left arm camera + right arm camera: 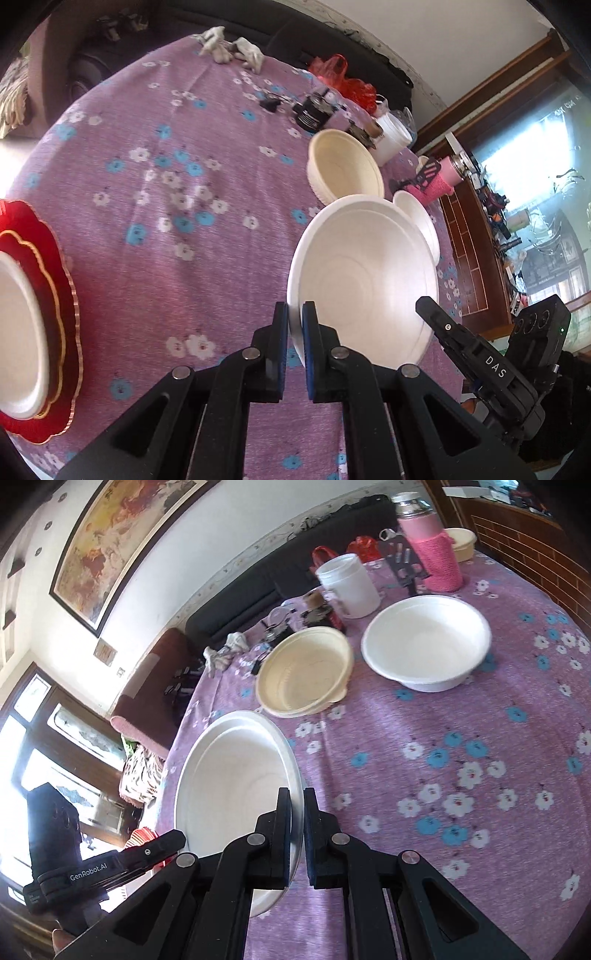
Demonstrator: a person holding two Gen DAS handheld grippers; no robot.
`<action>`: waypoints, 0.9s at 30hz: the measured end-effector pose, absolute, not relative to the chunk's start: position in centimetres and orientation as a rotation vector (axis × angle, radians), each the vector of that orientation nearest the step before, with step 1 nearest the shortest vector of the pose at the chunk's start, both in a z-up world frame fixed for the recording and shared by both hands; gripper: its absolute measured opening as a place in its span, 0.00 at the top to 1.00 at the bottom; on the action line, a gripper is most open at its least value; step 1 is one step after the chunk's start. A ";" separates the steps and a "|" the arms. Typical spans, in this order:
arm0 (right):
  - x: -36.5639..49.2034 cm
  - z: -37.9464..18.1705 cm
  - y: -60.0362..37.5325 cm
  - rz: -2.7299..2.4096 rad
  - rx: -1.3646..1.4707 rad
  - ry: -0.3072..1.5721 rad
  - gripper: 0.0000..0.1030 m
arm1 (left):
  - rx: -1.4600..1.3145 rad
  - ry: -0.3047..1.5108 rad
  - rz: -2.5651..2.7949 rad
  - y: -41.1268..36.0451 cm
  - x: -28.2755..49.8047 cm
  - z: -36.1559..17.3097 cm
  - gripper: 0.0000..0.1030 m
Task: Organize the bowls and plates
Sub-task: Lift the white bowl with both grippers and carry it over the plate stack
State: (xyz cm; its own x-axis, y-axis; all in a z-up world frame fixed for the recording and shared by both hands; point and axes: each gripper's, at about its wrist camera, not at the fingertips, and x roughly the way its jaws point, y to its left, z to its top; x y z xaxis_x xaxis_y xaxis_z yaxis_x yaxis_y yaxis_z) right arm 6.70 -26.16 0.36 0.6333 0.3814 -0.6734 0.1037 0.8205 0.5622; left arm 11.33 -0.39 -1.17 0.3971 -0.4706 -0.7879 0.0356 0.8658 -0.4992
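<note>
A large white bowl hangs tilted above the purple flowered tablecloth, held at opposite rims. My left gripper is shut on its left rim, and my right gripper is shut on its right rim. Each gripper also shows in the other's view: the right gripper and the left gripper. A cream bowl and another white bowl stand on the table beyond. At the left lies a red scalloped plate with a white dish on it.
At the far side of the table stand a white jar, a pink knitted flask, small dark items, gloves and a red bag. A dark sofa lies beyond the table, a wooden cabinet beside it.
</note>
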 end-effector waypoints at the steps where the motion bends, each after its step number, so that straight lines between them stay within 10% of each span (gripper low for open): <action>1: 6.9 0.6 -25.1 0.187 0.600 0.884 0.93 | -0.451 1.116 -0.319 0.7 11.1 -0.9 0.93; 27: 9.5 3.9 -7.8 0.435 0.456 0.898 0.93 | -0.563 0.975 -0.106 16.5 5.9 2.9 0.93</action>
